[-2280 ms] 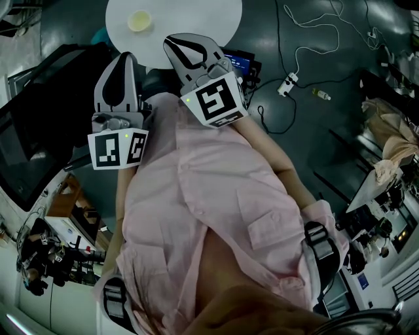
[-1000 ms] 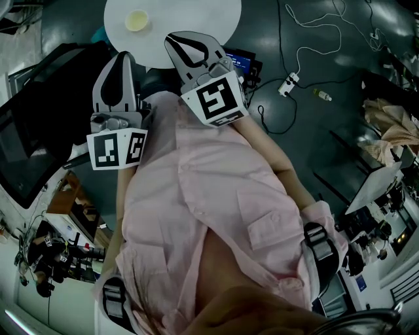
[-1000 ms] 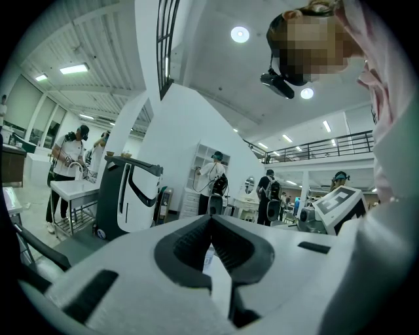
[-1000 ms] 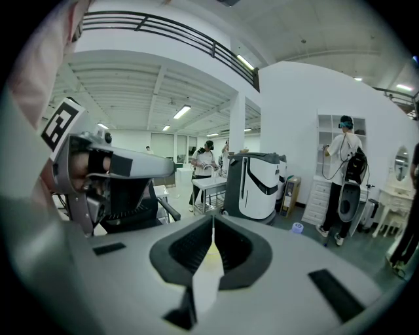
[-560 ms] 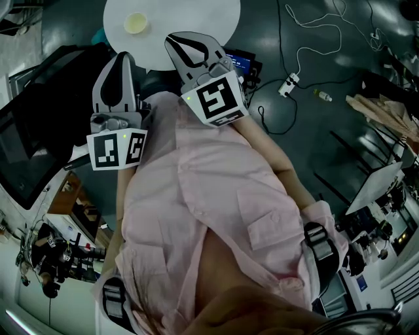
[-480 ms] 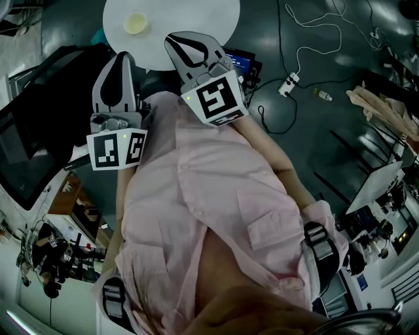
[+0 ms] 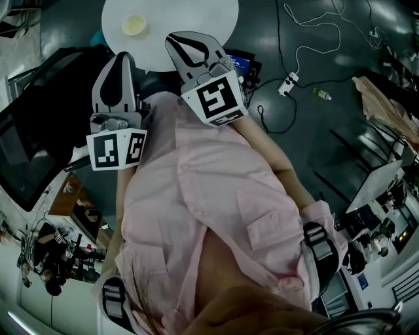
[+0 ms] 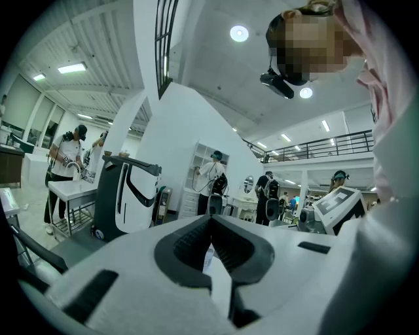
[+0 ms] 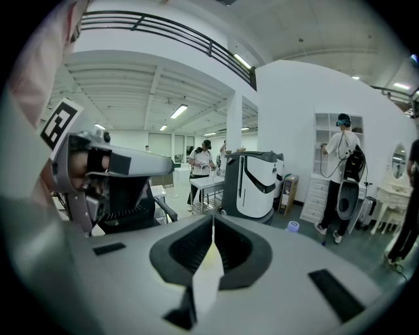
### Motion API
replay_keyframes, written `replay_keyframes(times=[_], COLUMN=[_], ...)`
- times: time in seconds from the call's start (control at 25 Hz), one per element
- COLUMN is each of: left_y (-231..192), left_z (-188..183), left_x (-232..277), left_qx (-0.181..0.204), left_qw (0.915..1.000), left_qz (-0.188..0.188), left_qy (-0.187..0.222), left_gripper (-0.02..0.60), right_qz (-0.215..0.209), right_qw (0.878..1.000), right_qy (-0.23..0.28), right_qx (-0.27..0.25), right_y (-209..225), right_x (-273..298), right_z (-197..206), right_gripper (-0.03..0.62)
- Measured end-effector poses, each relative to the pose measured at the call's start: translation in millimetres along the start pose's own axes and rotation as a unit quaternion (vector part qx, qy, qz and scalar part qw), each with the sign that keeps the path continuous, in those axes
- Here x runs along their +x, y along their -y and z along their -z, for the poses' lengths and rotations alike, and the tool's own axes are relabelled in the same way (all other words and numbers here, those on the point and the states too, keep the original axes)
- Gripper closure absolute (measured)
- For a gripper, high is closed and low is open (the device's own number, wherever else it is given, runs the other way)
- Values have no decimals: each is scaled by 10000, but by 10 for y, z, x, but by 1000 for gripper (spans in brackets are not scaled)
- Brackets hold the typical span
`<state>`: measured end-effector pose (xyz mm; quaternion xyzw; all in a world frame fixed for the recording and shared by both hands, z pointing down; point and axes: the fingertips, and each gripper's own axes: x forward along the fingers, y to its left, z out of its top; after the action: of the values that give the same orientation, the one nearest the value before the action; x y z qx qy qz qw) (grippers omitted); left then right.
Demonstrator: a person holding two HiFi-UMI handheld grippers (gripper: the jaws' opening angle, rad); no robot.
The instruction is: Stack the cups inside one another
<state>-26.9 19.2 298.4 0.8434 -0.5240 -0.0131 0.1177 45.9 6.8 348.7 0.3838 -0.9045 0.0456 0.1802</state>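
Note:
One pale yellow cup [image 7: 134, 25] stands on a round white table [image 7: 196, 16] at the top of the head view. Both grippers are held close to the person's chest, short of the table. My left gripper [image 7: 124, 55] is shut with nothing in it; its jaws meet at the tip [image 8: 211, 217]. My right gripper [image 7: 171, 38] is also shut and empty, jaws closed together [image 9: 213, 218]. Its tip reaches the table's near edge in the head view, right of the cup. A yellowish patch shows through the gap behind its jaws. No other cup is in sight.
The person's pink shirt [image 7: 209, 196] fills the middle of the head view. A black case [image 7: 26, 144] lies left, and cables with a plug [image 7: 288, 84] lie on the dark floor to the right. A white-and-dark machine [image 9: 255, 186] and several people stand in the hall.
Both grippers have kept their place and stayed shut. The table and cup have drifted slightly left in the head view, and a tan thing at the right edge has shifted upward.

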Motion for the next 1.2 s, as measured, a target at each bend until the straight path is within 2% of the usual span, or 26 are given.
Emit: replay_keyframes(times=[1.2], left_y=[-173], left_z=[-53], left_x=[-118], left_qx=[-136], left_qw=[9998], left_qz=[-103], left_qy=[128], left_gripper=[566], right_qz=[17], right_qw=[10000], right_qy=[-27], right_qx=[-76], right_y=[-99], right_x=[90], right_z=[-75], right_gripper=[560])
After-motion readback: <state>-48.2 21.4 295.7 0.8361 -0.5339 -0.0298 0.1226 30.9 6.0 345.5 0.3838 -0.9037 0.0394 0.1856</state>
